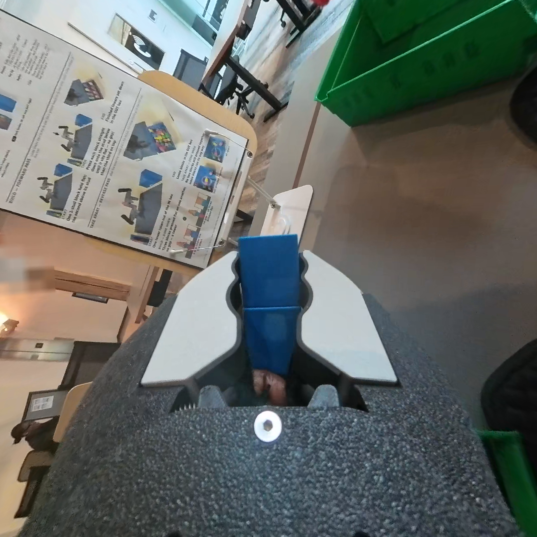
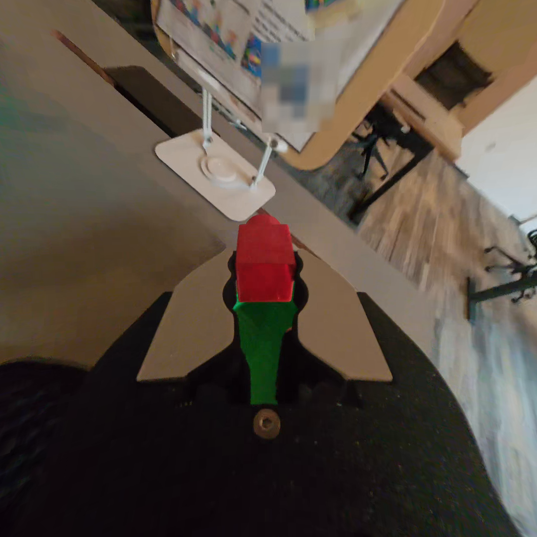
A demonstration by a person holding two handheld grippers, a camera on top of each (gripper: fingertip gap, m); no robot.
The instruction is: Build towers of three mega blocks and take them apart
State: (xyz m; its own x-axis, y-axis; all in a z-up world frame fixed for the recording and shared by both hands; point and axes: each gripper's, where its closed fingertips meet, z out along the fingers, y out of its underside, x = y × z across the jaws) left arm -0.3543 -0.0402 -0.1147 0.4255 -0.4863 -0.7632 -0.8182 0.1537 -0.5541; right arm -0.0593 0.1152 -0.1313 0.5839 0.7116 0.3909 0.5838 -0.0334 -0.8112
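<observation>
In the left wrist view my left gripper [image 1: 268,263] is shut on a blue mega block [image 1: 268,273], which sticks out past the grey fingers [image 1: 209,313]; a second blue face [image 1: 268,337] shows below it between the fingers. The gripper is rolled sideways above the grey table [image 1: 421,232]. In the right wrist view my right gripper [image 2: 264,267] is shut on a stack of a red block [image 2: 263,261] joined to a green block [image 2: 263,343]. The red block's stud points away from the camera. Neither gripper shows in the other's view.
A green bin [image 1: 421,58] stands on the table at the upper right of the left wrist view; another green edge [image 1: 505,465] shows at the lower right. A white stand base [image 2: 215,174] holds an instruction sheet [image 1: 101,145] at the table's edge. Office chairs and desks stand beyond. About 35 centimeters separates my left fingertips from my right.
</observation>
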